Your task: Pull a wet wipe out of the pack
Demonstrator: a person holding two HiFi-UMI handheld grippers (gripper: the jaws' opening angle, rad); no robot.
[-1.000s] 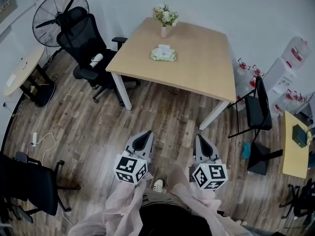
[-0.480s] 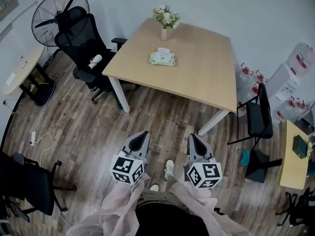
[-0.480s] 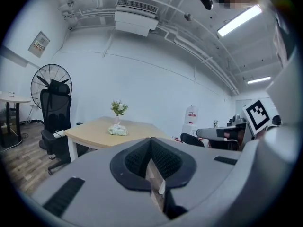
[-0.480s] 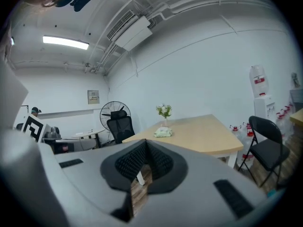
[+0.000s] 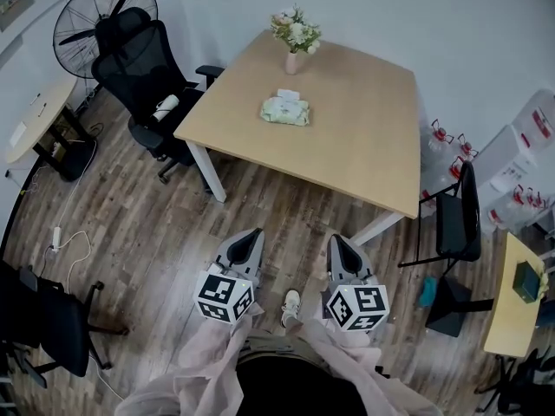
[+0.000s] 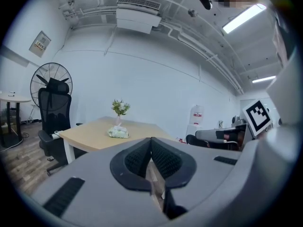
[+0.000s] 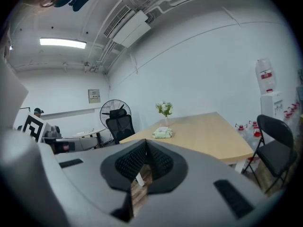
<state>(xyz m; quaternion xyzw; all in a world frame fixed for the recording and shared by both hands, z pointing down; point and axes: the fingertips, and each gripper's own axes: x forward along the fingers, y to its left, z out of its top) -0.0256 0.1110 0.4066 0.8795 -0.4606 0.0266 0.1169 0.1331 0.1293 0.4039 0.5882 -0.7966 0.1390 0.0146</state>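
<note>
The wet wipe pack (image 5: 284,111) lay on the light wooden table (image 5: 364,146), toward its far side and just in front of a small vase with flowers (image 5: 294,37). The pack was pale green, with a white patch on its top. Nothing touched it.

The person stood on the wooden floor (image 5: 156,232), well apart from the table, and held both tools out in front, side by side and pointing toward the table. The left gripper (image 5: 253,232) had its jaws closed together, with the dark pads meeting at the tip and nothing between them. The right gripper (image 5: 336,239) was the same: its jaws were fully closed and held nothing. In both gripper views the pack appeared far beyond the jaws, on the table top.

A black office chair (image 5: 139,63) and a standing fan (image 5: 74,20) stood to the left of the table, and a black folding chair (image 5: 458,211) stood at its right.
</note>
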